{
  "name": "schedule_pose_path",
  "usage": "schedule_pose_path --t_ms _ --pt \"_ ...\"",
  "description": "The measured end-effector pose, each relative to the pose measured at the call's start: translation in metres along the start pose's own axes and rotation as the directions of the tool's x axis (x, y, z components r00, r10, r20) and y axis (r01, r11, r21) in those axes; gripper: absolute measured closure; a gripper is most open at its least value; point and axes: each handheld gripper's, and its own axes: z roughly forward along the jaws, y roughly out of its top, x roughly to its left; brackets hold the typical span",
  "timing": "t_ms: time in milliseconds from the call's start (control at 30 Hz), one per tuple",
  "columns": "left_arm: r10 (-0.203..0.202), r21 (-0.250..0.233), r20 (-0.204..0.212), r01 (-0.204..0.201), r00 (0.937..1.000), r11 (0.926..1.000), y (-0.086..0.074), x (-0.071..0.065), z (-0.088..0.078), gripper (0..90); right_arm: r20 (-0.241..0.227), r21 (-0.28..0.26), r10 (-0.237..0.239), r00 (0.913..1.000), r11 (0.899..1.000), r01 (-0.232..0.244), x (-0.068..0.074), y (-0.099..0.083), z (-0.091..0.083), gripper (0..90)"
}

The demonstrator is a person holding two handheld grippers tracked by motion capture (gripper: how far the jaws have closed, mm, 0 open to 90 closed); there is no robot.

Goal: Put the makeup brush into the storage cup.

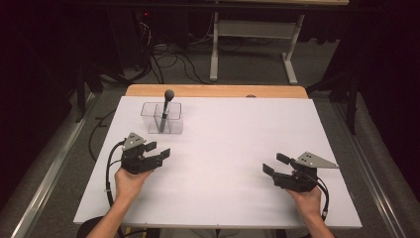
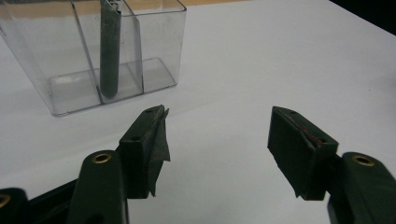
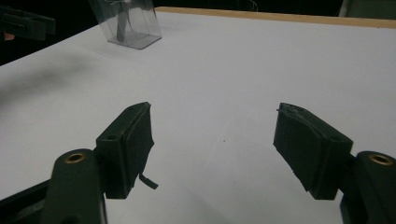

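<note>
We note a dark microphone (image 1: 165, 111) standing near upright in a clear divided bin (image 1: 174, 125) at the far left of the desk (image 1: 237, 148). The left tongs (image 1: 159, 150), gaping wide and empty, sit just near of it. The right tongs (image 1: 275, 163), equally spread and empty, lie well apart.

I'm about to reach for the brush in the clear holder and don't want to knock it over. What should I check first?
1. Left claw open: ok.
2. Right claw open: ok.
3. Both claws hold nothing: ok.
4. Holder upright on the table: ok.
5. Brush stands in the holder, head above the rim: ok.
6. Path from left claw to holder free of objects: ok.
</note>
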Motion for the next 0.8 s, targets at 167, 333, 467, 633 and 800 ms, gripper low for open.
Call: schedule_pose_path --t_ms 167,333,467,633,800 --pt "0.002 0.003 -0.002 -0.002 1.0000 1.0000 -0.003 0.000 0.001 37.8 0.002 0.001 -0.002 1.0000 1.000 0.002 0.000 0.000 0.000 29.7" --pt "0.010 0.009 -0.020 -0.010 0.9998 0.9999 -0.008 -0.002 0.004 37.8 0.000 0.002 -0.005 1.0000 1.000 0.005 0.000 0.000 0.001 29.7" --pt "0.012 0.010 -0.027 -0.012 0.9996 0.9999 -0.011 -0.003 0.005 37.9 -0.002 0.003 -0.007 1.0000 1.000 0.007 0.001 0.000 0.001 29.7" --pt "0.015 -0.006 -0.027 -0.015 0.9995 0.9999 -0.011 -0.003 0.003 38.0 -0.005 0.006 -0.013 0.9999 1.000 0.014 0.002 0.000 0.001 29.8" --pt "0.014 -0.005 -0.025 -0.014 0.9996 0.9999 -0.012 -0.003 0.004 38.0 -0.006 0.008 -0.013 0.9999 1.000 0.013 0.002 0.000 0.002 29.7"
